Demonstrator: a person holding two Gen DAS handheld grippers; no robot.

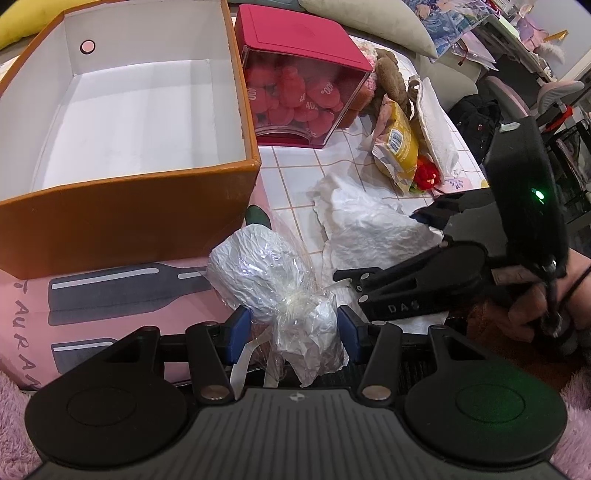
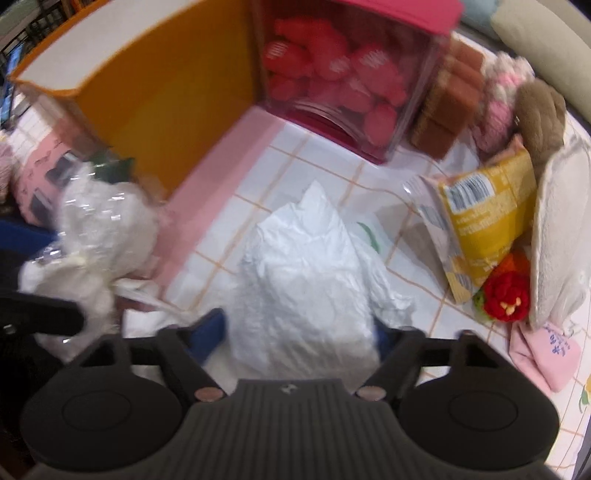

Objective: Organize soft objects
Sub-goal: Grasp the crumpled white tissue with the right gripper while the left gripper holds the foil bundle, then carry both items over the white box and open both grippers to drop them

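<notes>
Between the blue pads of the left gripper sits a white crumpled-paper bundle wrapped in clear cellophane, pinched at its tied waist; both pads press on it, so the left fingers are clenched on the bundle, which pokes forward over the pink printed cloth. Just right of it, the right gripper points down at a crumpled white plastic bag lying on the checked tablecloth. The bag's near end lies between its blue pads; the picture is blurred and the right pad is mostly hidden, so I cannot tell whether they press on it. In the left wrist view a hand grips that tool's black body.

Behind the bundle stands an orange cardboard box, open-topped with a white inside, resting on the pink cloth. To its right, touching or just beside its far corner, is a clear container with a dark pink lid, filled with red soft pieces.

Right of the white bag, a yellow snack packet leans against a white padded item, with a red knitted flower at its foot and a small pink pouch nearer. Beyond them are a brown plush toy, a pink-and-cream knitted piece and a brown block-shaped thing beside the container. Pale cushions lie farthest back.
</notes>
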